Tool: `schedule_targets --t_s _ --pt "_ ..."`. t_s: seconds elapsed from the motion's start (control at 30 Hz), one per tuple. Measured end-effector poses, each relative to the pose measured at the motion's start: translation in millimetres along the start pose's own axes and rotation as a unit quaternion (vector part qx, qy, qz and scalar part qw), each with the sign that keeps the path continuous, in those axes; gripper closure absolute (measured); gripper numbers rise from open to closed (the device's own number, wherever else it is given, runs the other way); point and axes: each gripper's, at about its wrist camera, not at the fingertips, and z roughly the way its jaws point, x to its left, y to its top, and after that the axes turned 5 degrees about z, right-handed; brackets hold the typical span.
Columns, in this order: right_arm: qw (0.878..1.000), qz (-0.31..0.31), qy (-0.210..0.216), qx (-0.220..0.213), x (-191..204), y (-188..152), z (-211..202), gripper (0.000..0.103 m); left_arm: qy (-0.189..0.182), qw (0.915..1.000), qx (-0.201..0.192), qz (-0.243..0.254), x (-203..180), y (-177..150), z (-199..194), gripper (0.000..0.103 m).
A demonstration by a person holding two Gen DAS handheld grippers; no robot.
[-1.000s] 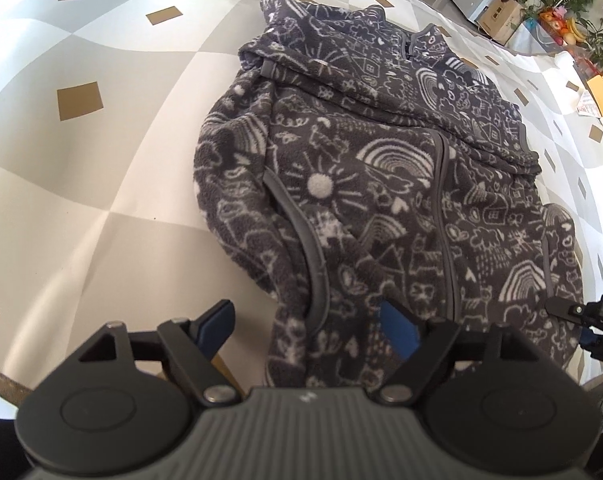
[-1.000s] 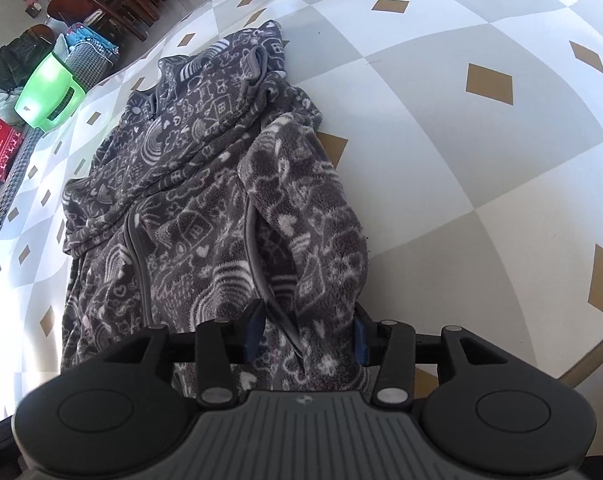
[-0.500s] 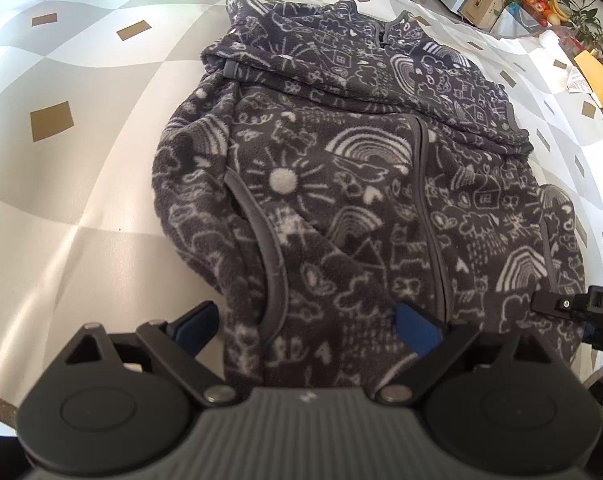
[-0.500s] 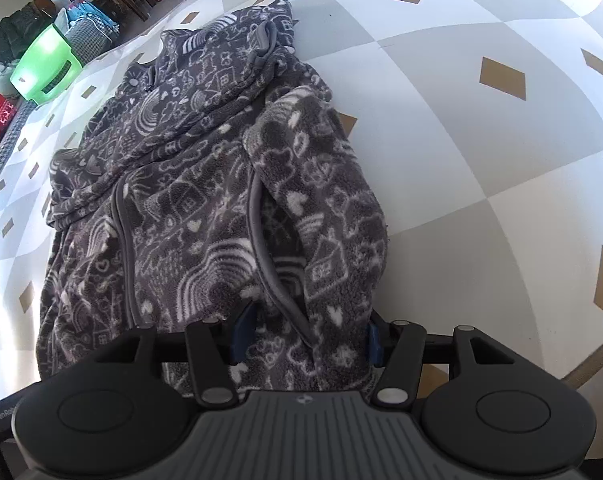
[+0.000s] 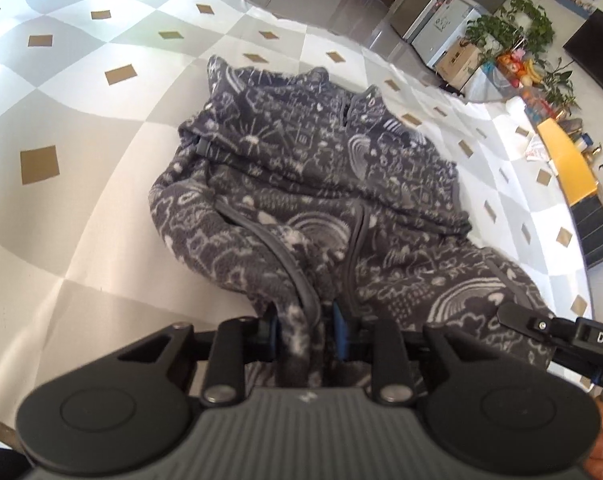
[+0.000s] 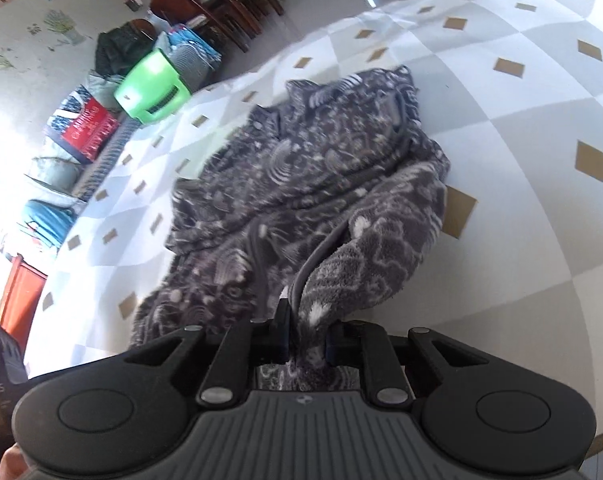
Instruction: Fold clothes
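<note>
We see the fleece [image 5: 333,208] lying rumpled on the checked cloth [image 5: 81,184], collar at the far end and hem near us. Our left gripper [image 5: 305,330] is closing with its blue pads pinching a bunched fold of the near hem, and the tip of the other tool pokes in from the right edge. Our right gripper [image 6: 307,336] is likewise closing, clamped on the hem's right near corner, which rises off the cloth in a ridge toward the jaws.
</note>
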Motion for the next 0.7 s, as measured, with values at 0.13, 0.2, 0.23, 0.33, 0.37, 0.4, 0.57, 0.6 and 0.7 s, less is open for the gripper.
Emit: schedule_targets --t_s 0.13,0.2,0.23,0.33,0.37,0.4,0.57,0.6,0.7 --pt "0.999 0.022 0.038 -0.016 10 17 -8 0.088 -0.014 0.9995 -0.025 -0.013 -4 26 -16 0.080" --pt "0.998 0.037 0.048 -0.018 13 27 -7 0.088 -0.018 0.9993 -0.030 -0.010 -7 40 -19 0.080" --pt "0.998 0.044 0.051 -0.018 15 32 -5 0.088 -0.015 0.9993 -0.034 -0.007 -9 48 -20 0.081" --pt "0.996 0.065 0.061 -0.020 19 49 0 0.088 -0.005 0.9989 -0.046 0.005 -13 71 -21 0.081" --pt "0.995 0.069 0.063 -0.021 21 54 2 0.088 -0.002 0.9987 -0.050 0.010 -14 78 -22 0.081" --pt "0.995 0.070 0.063 -0.022 22 59 3 0.088 0.002 0.9986 -0.051 0.012 -15 84 -20 0.081" --pt "0.995 0.078 0.052 -0.021 26 78 18 0.088 0.010 0.9994 -0.029 0.016 -14 98 -4 0.081" --pt "0.995 0.082 0.049 -0.016 25 80 22 0.088 0.007 0.9995 -0.023 0.019 -13 96 -1 0.081" --pt "0.994 0.092 0.050 0.000 21 88 34 0.088 0.007 0.9997 0.001 0.023 -9 80 5 0.067"
